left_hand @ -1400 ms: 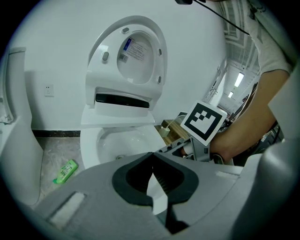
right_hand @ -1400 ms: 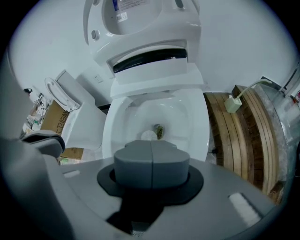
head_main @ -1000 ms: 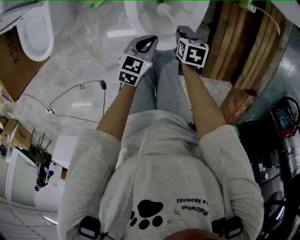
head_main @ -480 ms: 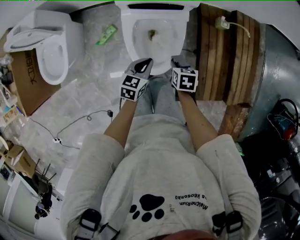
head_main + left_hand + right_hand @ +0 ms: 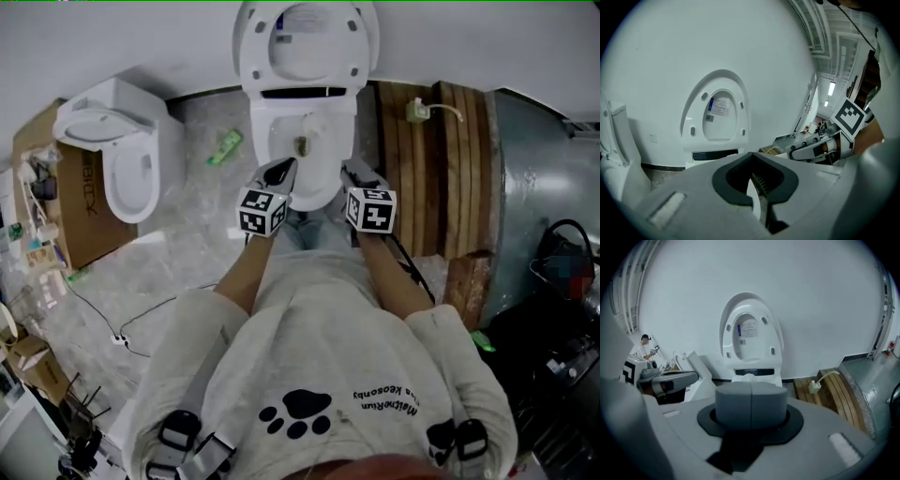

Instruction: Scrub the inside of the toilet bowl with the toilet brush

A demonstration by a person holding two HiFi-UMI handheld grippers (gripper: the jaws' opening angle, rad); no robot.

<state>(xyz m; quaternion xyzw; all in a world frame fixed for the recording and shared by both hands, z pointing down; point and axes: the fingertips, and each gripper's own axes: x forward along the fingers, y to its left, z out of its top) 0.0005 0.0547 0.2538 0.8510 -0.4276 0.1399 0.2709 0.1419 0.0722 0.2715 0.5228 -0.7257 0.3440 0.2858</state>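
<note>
A grey marbled floor (image 5: 178, 244) is running up to a plain white wall (image 5: 141, 37), and a person in a light grey sweatshirt (image 5: 319, 375) is standing over it, bare forearms reaching forward. At the end of the left forearm, the grey left gripper (image 5: 284, 167) is pressing its jaws tip to tip with nothing caught between them. The grey right gripper (image 5: 353, 169) is pinching its jaws flat together, likewise empty. Both are hovering just before the front rim of the white ceramic toilet bowl (image 5: 261, 141), which is showing a small brownish smear (image 5: 302, 145) inside, its oval white lid (image 5: 305, 37) standing raised against the wall. To the right, on a slatted brown wooden platform (image 5: 469, 187), the pale toilet brush (image 5: 418, 111), a small blocky end with a long curved handle, is sitting well apart from both grippers. To the left, a second white toilet (image 5: 122, 159) is resting at a brown cardboard box (image 5: 80, 216), and a green packet (image 5: 224, 147) is lying on the floor between the two toilets
</note>
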